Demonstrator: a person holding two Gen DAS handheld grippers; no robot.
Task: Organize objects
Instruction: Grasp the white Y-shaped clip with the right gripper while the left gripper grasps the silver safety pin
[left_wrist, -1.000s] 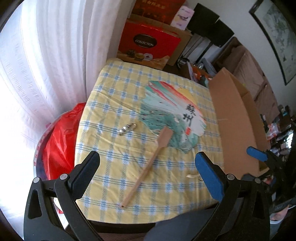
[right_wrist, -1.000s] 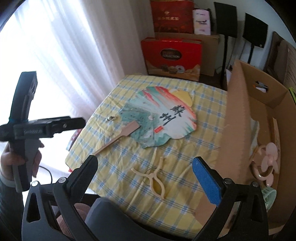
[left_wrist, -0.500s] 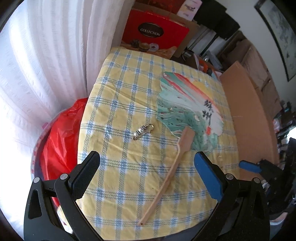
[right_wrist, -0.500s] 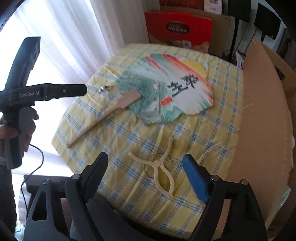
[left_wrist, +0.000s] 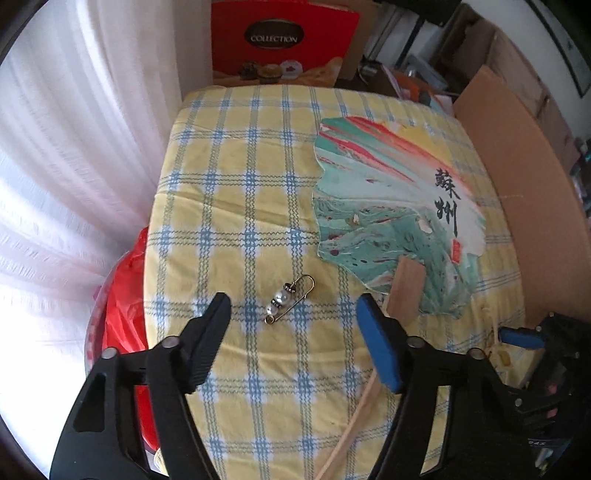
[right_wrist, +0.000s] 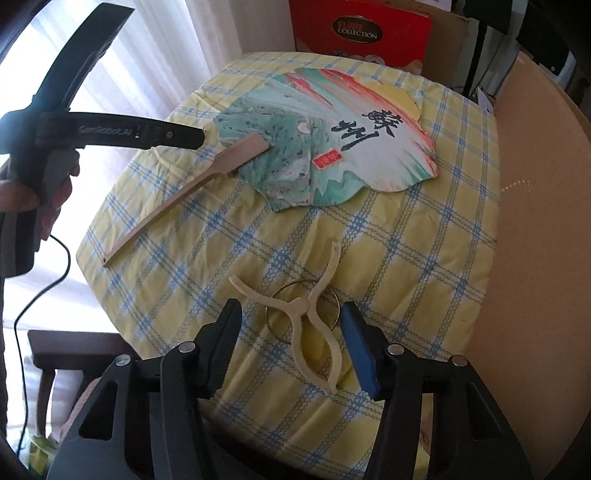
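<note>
Left hand-held gripper (left_wrist: 293, 308) hangs over the checked table (left_wrist: 236, 173) with its jaws about half apart and closing, holding nothing. In the left wrist view a beaded safety pin (left_wrist: 290, 300) lies on the cloth between the two fingertips, touching neither. Its long axis runs slantwise, from near-left to far-right, so it sits oblique to the line across the jaws. A paper fan (left_wrist: 391, 214) lies ahead and to the right of this hand-held gripper, its wooden handle passing beneath the blue pad.

Right hand-held gripper (right_wrist: 290, 325), in the right wrist view, is likewise about half apart and closing with nothing gripped. A cream plastic clip (right_wrist: 312, 314) lies between its fingertips, resting on a thin metal ring (right_wrist: 275, 328); the clip's looped end points back toward the hand-held gripper and its splayed arms point away. A cardboard box (right_wrist: 535, 229) stands just to the right. Each hand is nearer its own item, so I judge two separate pickups are coming.
</note>
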